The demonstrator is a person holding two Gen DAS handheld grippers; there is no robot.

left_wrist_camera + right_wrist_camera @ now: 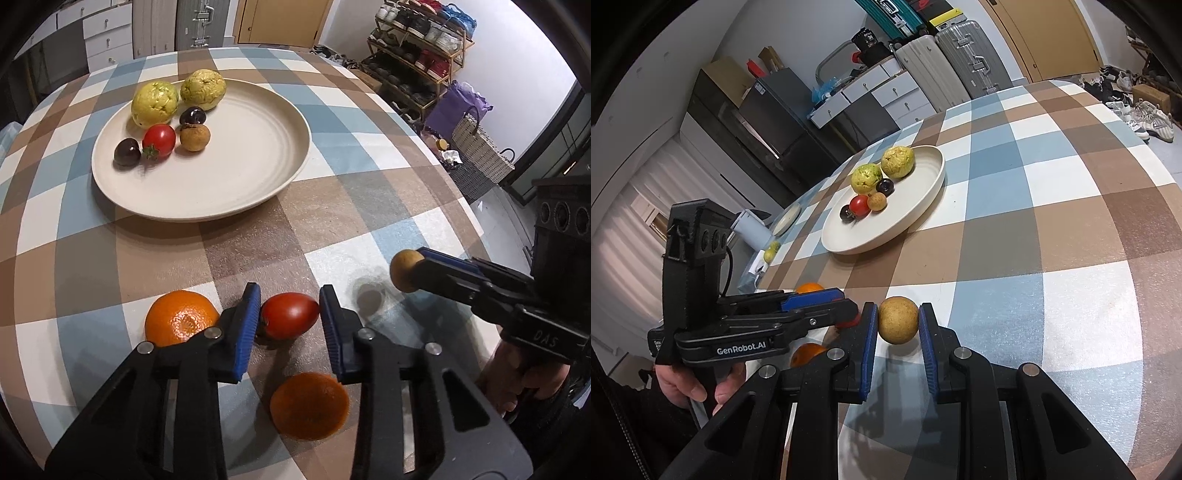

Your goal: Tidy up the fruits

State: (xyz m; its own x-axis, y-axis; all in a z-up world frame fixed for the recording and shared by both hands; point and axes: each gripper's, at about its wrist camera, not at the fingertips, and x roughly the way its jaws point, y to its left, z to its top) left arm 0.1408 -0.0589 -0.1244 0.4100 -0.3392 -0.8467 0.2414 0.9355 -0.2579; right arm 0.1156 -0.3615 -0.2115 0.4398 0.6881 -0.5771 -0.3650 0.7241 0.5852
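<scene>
Orange peel shows nearest us: one orange (pixel 309 405) lies under our left gripper (pixel 288 325), another orange (pixel 181 322) just left of its fingers. Those jaws stand apart around an oval red tomato (pixel 290 315) on the cloth, its long axis running left to right, touching neither pad as far as we can tell. Our right gripper (pixel 897 334) is clamped on a round brown longan (pixel 898 319), held above the checked tablecloth (pixel 1052 206). Farther off, the cream plate (pixel 236 184) carries two guavas (pixel 154 103), dark plums, a tomato and a longan. Suitcases (pixel 964 62) and a shoe rack (pixel 417 59) stand beyond.
</scene>
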